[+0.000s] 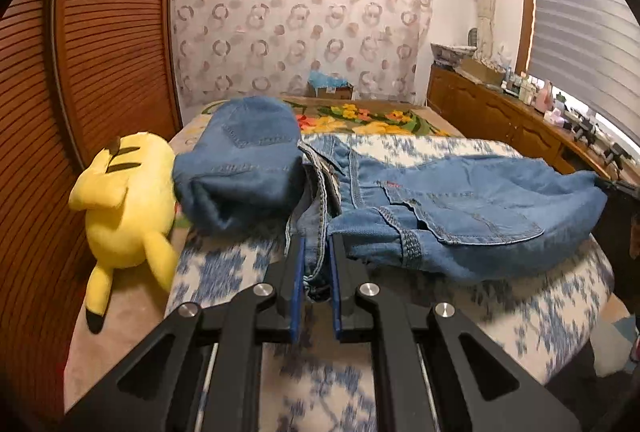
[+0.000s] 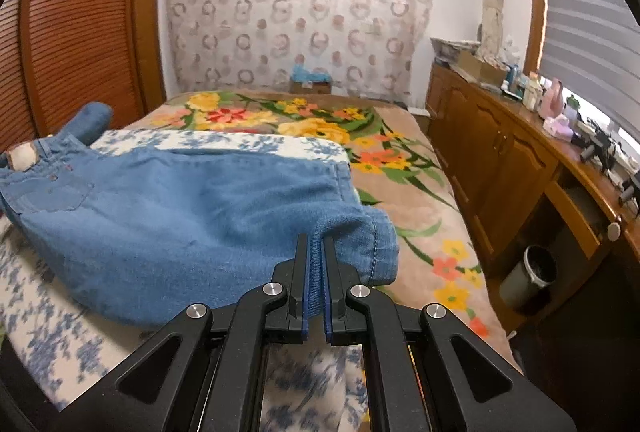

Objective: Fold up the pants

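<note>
A pair of blue denim pants point(image 1: 460, 207) is held lifted over a blue-and-white floral cloth point(image 1: 224, 264) on the bed. My left gripper point(image 1: 317, 244) is shut on the waistband end, with denim bunched between its blue pads. My right gripper point(image 2: 316, 244) is shut on the leg end of the pants point(image 2: 168, 207), near the hem. The pants stretch between the two grippers. A second bundle of folded denim point(image 1: 244, 167) lies behind the left gripper.
A yellow plush toy point(image 1: 124, 207) lies at the bed's left edge by the slatted wooden door point(image 1: 88, 51). A flowered blanket point(image 2: 400, 167) covers the bed. A wooden sideboard point(image 2: 500, 151) with bottles runs along the right, and a bin point(image 2: 528, 276) stands on the floor.
</note>
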Demonstrator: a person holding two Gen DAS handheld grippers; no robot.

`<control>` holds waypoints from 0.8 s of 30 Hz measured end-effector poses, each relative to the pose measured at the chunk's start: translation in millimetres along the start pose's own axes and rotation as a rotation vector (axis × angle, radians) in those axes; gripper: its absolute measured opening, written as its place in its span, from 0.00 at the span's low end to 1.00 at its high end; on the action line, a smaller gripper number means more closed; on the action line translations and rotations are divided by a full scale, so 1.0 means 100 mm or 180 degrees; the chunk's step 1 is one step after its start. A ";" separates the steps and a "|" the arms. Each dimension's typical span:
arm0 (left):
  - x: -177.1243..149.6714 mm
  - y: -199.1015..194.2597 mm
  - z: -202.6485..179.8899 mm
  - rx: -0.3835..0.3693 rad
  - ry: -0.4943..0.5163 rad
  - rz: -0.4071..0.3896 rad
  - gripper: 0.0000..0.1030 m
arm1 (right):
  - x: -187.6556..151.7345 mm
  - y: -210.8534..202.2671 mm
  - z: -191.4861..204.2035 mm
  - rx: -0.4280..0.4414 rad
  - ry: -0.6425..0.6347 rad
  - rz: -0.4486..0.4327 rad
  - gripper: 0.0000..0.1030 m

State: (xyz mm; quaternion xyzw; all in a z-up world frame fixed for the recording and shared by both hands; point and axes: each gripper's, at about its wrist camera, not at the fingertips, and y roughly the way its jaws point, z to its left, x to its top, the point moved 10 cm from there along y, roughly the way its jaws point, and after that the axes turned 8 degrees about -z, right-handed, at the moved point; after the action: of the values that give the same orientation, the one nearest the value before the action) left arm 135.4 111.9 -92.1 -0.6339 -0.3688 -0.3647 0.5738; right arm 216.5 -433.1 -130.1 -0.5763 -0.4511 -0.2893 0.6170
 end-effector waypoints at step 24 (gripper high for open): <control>-0.16 0.09 -0.68 -0.0297 0.0326 0.0146 0.42 | -0.37 -0.08 -0.01 0.0156 0.0437 0.0225 0.07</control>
State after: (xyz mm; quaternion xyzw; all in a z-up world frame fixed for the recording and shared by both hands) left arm 133.1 42.4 -104.7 -0.6487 -0.3069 -0.4003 0.5699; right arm 194.1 -441.8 -159.0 -0.5555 -0.3940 -0.2950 0.6702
